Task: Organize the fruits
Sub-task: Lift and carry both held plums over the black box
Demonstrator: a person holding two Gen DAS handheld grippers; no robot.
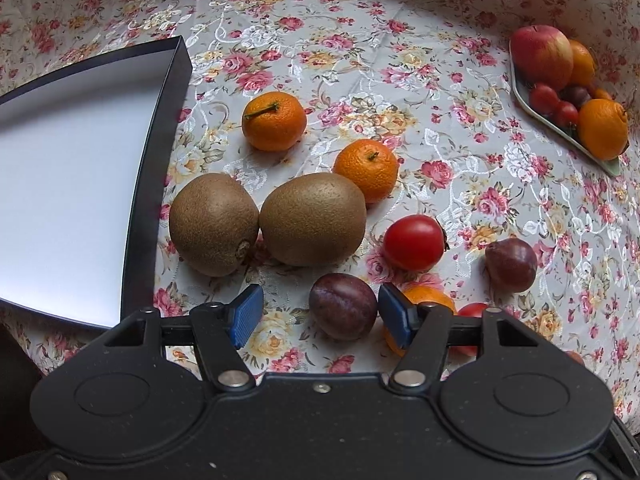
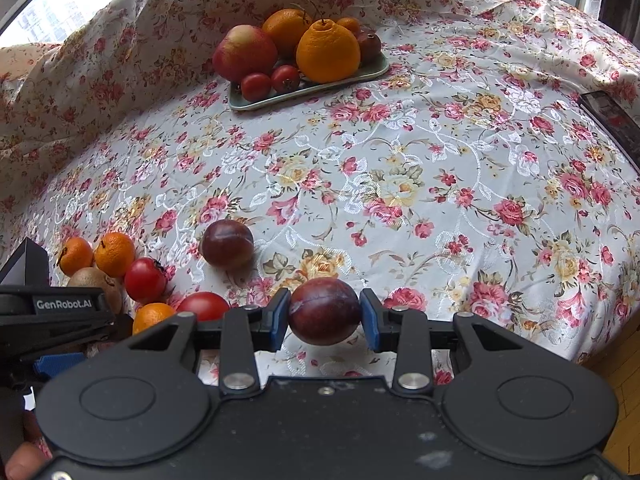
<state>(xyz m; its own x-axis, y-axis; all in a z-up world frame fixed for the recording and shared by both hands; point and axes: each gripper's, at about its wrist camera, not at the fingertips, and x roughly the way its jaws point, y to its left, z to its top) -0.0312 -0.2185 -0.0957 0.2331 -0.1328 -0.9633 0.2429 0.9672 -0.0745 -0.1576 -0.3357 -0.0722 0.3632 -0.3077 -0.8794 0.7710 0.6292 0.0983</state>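
Seen only from the left wrist: a black-walled box [image 1: 176, 92] with a pale floor at far left, cut off by the frame edge; just beside it two kiwis [image 1: 214, 224] touching each other, two mandarins [image 1: 274, 121] behind them. Left gripper [image 1: 316, 316] spread wide, blue pads [image 1: 246, 316] either side of a dark plum [image 1: 343, 306] lying on the floral cloth [image 1: 460, 184], right pad near its skin, left pad apart; nothing grasped. Further right a red tomato [image 1: 414, 242], a second plum [image 1: 511, 264], then another orange fruit and a red one mostly hidden behind the right finger. Green tray [image 1: 560, 130] at far right, squeezed by the fisheye, contents overlapping. From the right wrist, far clearer: that tray [image 2: 308, 90] heaped with an apple [image 2: 245, 52], oranges, small tomatoes. Right gripper [image 2: 325, 316] clenched on a plum [image 2: 325, 311], held between both pads above the cloth. At the right edge a dark flat object [image 2: 612, 120], cut off, hard to identify.
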